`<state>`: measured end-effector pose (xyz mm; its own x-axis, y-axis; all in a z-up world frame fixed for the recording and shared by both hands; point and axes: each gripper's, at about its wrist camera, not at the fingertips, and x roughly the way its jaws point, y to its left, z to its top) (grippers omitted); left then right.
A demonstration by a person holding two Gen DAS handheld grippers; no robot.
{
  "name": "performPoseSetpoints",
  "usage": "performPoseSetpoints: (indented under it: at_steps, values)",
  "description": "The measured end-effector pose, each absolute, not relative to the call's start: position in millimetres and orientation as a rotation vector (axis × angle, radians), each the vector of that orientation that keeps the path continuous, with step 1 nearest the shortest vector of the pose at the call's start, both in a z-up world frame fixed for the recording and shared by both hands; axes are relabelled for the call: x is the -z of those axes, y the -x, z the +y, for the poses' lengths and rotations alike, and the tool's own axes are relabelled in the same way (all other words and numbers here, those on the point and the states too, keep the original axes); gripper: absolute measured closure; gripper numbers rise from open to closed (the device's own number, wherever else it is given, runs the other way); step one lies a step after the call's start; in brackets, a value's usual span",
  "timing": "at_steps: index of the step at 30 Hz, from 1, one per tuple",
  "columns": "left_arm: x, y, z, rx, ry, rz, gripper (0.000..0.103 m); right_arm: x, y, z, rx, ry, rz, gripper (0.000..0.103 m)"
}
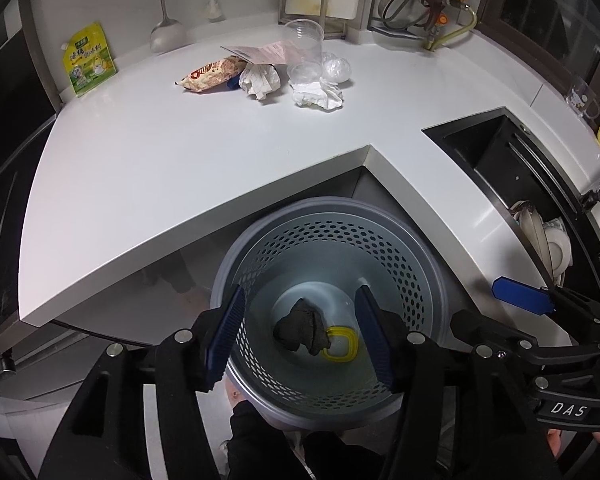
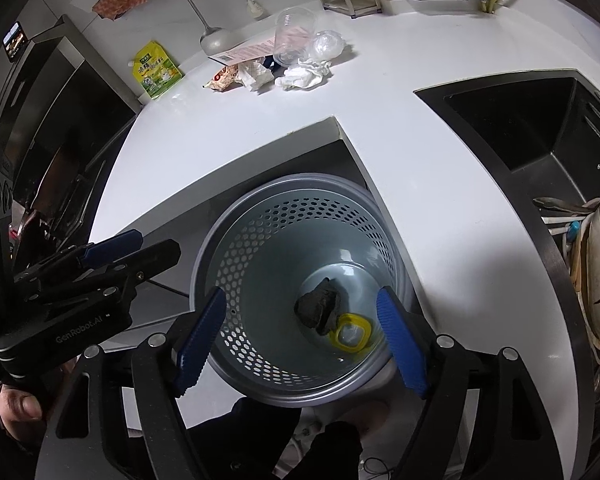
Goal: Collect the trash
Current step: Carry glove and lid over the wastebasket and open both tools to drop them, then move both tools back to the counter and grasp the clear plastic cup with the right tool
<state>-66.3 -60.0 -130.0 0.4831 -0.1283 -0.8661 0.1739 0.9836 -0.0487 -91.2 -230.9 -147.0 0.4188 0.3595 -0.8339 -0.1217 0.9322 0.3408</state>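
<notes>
A grey perforated waste bin stands below the counter's inner corner. In it lie a dark crumpled wad and a yellow-rimmed lid. My left gripper is open and empty above the bin. My right gripper is open and empty above the bin too. At the far side of the white counter lies a trash pile: a snack wrapper, crumpled papers, white tissue and a clear plastic cup.
A yellow-green pouch leans at the back left. A black sink with dishes is at the right. A ladle, a brush and a rack stand along the back wall.
</notes>
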Motion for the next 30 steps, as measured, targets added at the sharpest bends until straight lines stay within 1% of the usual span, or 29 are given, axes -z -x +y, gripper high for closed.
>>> performPoseSetpoints:
  at_steps: [15,19,30]
  values:
    - [127,66,-61,0.184,-0.057,1.042,0.047,146,89,-237,-0.299,-0.247,1.092,0.029]
    - [122,63,-58,0.182,-0.058,1.026,0.042,141,86,-238,-0.284,-0.249,1.075,0.029]
    - [100,38,-35,0.181,-0.050,0.964,0.040,127,60,-227,-0.236,-0.257,1.029,0.029]
